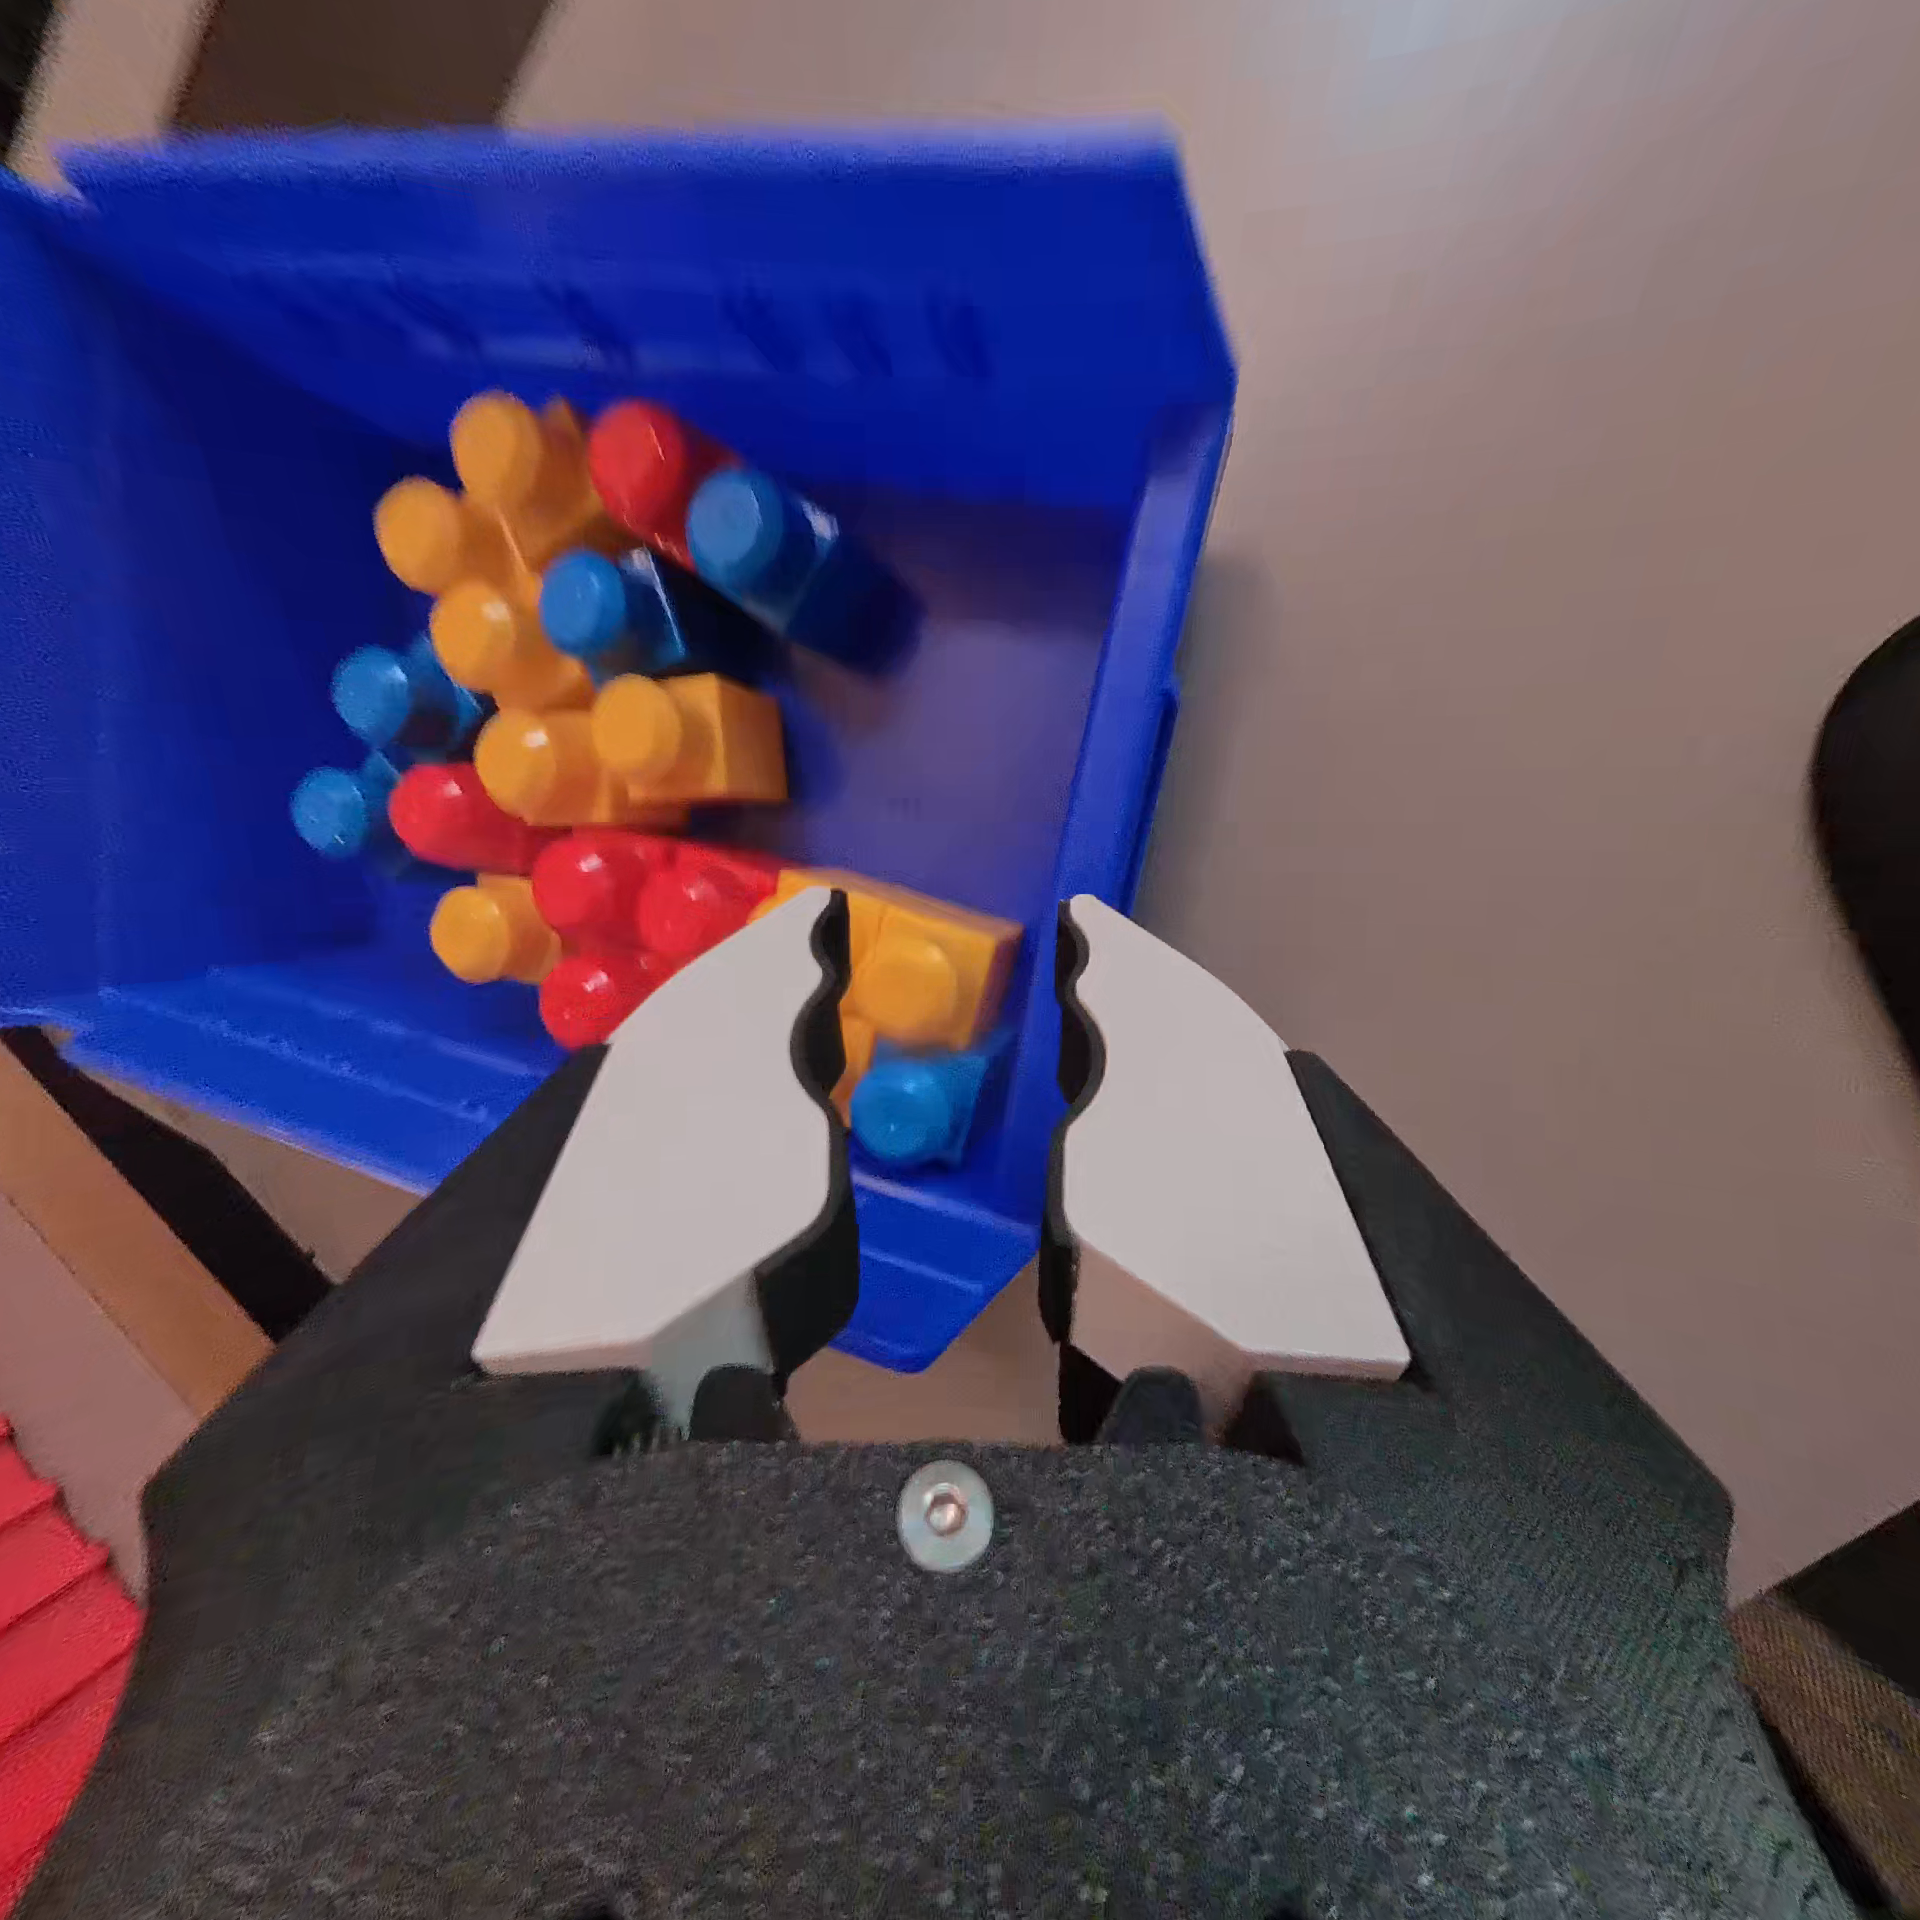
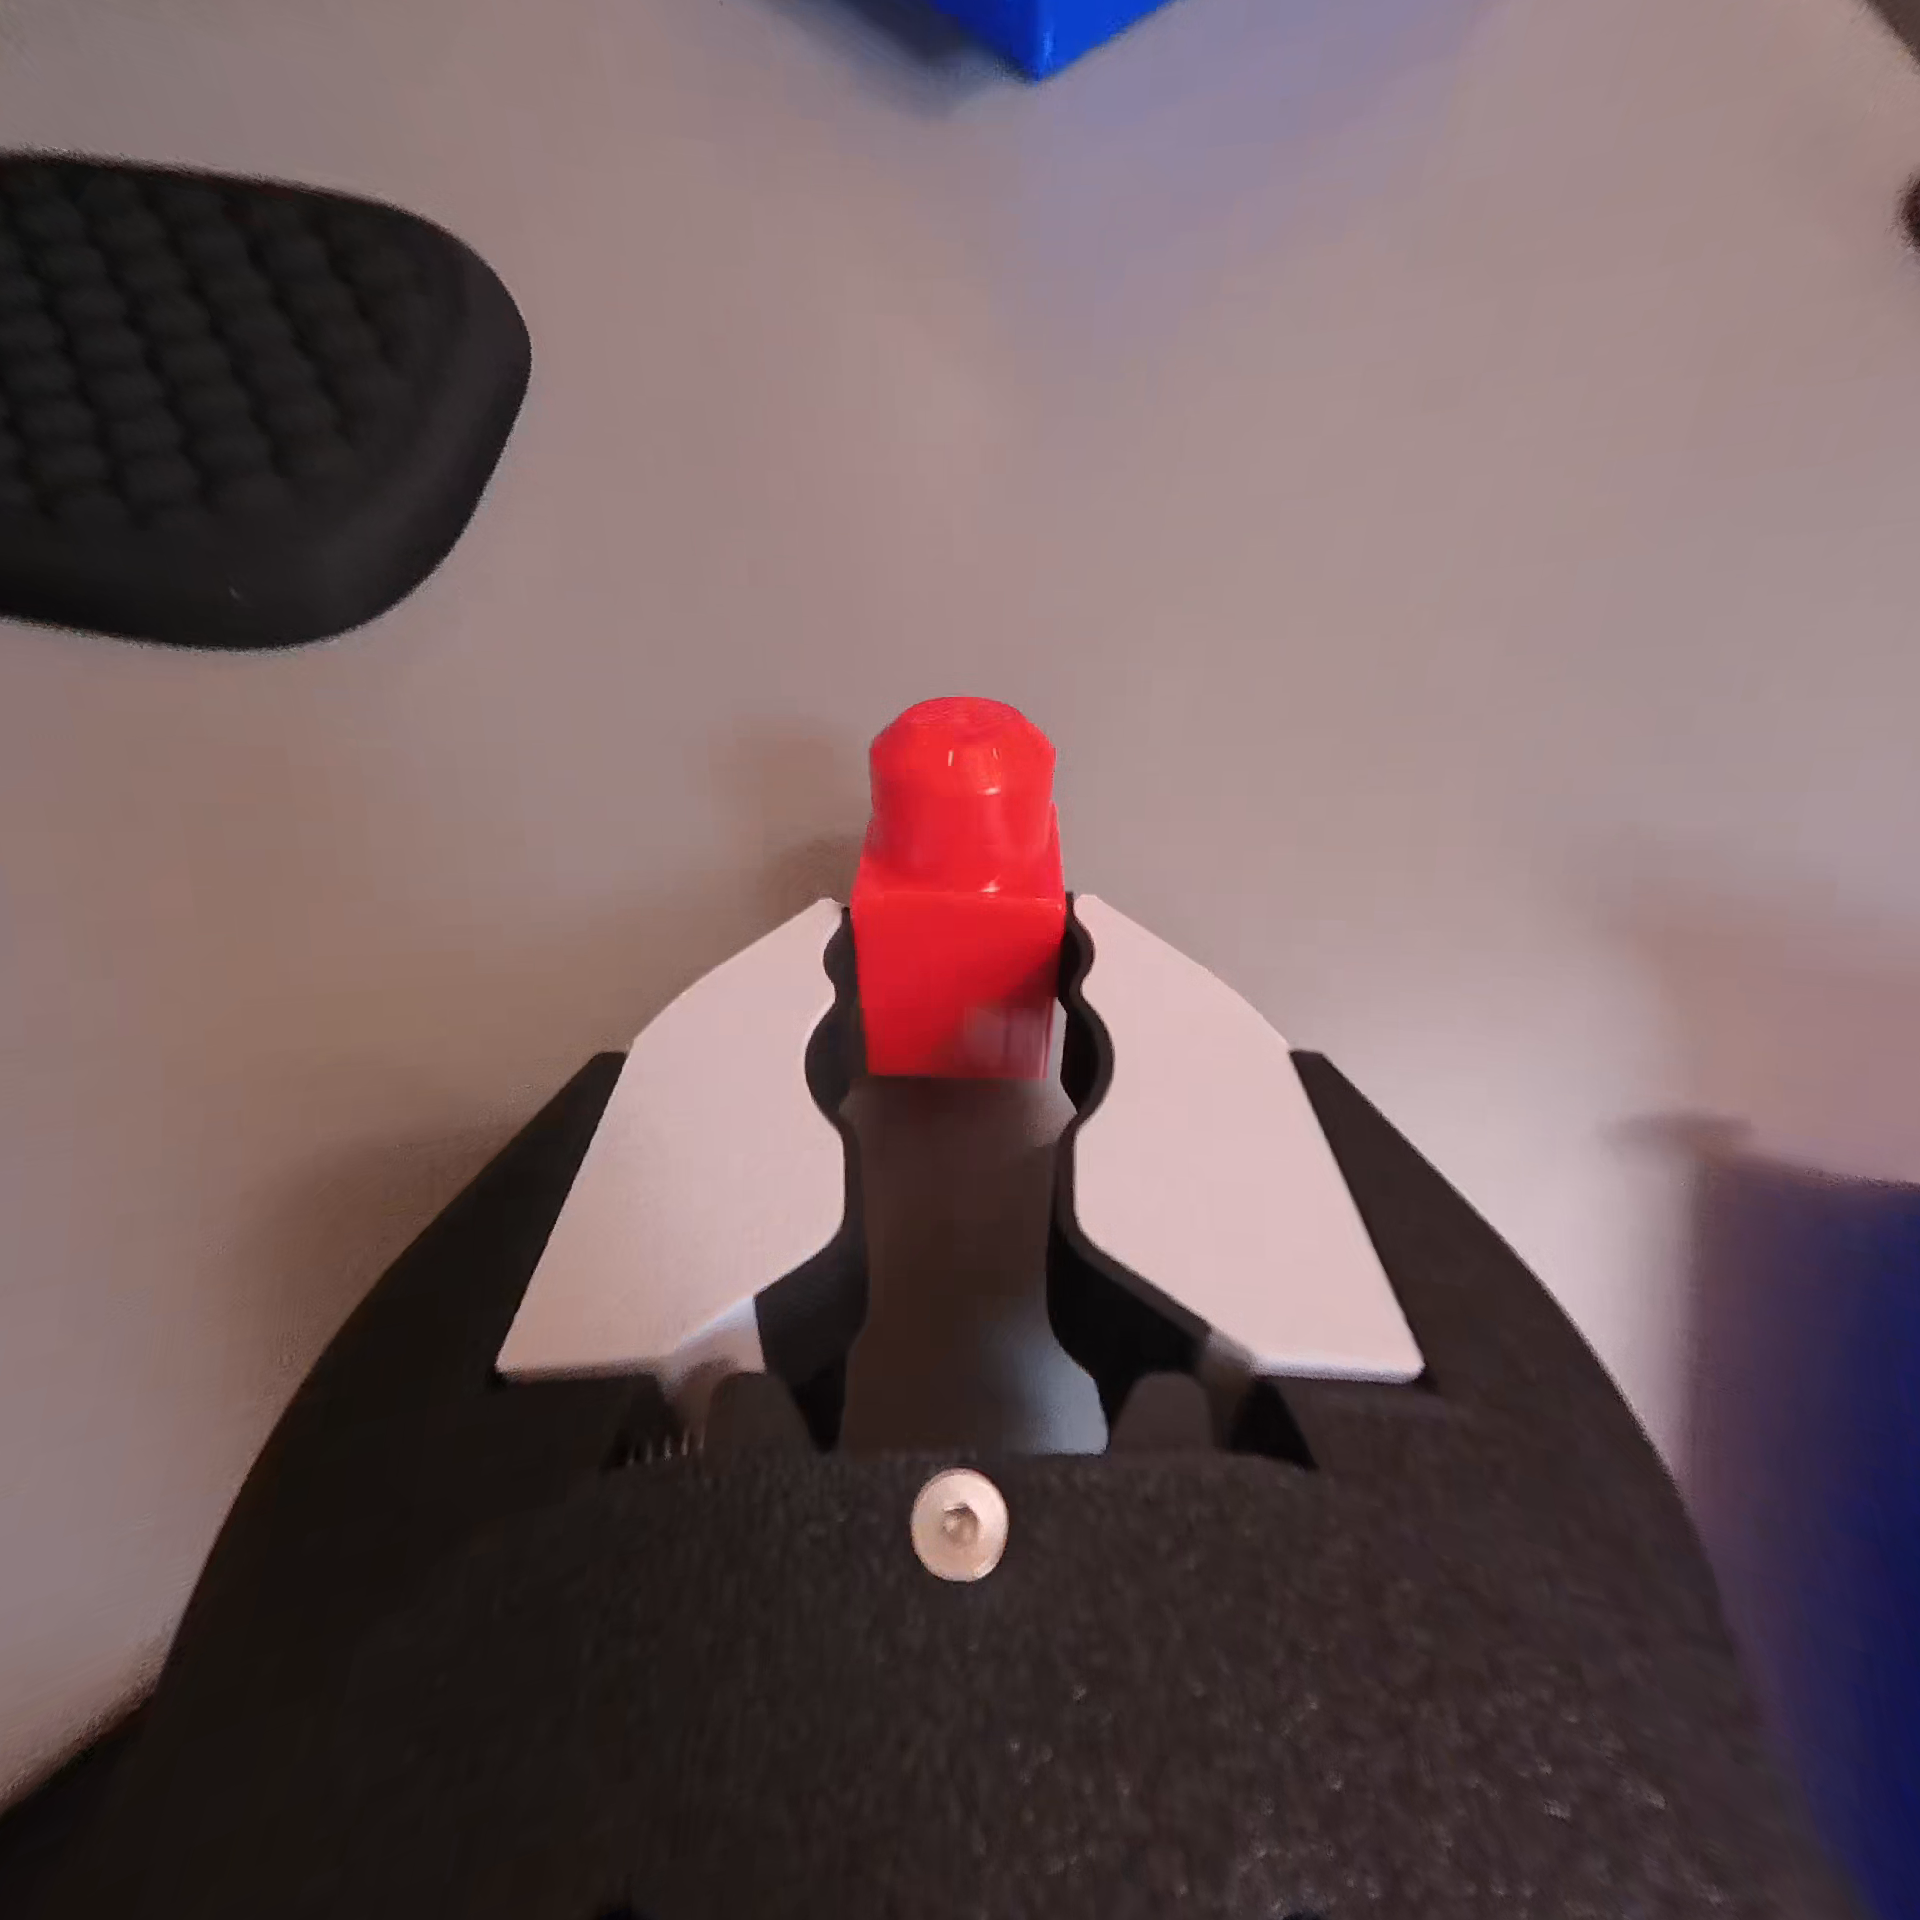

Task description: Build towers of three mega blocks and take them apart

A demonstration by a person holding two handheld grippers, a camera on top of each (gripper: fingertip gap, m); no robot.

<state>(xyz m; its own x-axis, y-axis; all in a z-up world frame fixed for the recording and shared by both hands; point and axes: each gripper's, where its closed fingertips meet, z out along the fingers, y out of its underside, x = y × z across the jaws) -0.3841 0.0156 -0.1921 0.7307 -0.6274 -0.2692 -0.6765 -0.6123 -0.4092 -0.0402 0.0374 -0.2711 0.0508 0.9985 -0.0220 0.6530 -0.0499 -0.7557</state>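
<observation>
My left gripper (image 1: 951, 935) is open and empty, hovering over the near right corner of the blue bin (image 1: 1143, 665). The bin holds several red, orange and blue mega blocks (image 1: 623, 727). An orange block (image 1: 914, 977) and a blue block (image 1: 914, 1112) lie in the bin below the gap between my fingers, untouched. In the right wrist view a single red block (image 2: 956, 966) stands upright on the pale table (image 2: 1351, 520), stud up. My right gripper (image 2: 958, 935) is open around it, its pads close beside the block's two sides without gripping it.
A black padded chair armrest (image 2: 208, 395) lies at the left of the right wrist view. A corner of the blue bin (image 2: 1039, 31) shows at the top edge. A red thing (image 1: 52, 1662) sits at the lower left of the left wrist view. A dark chair part (image 1: 1870, 831) is at the right. My right fingertips sit around 35 cm from my left ones.
</observation>
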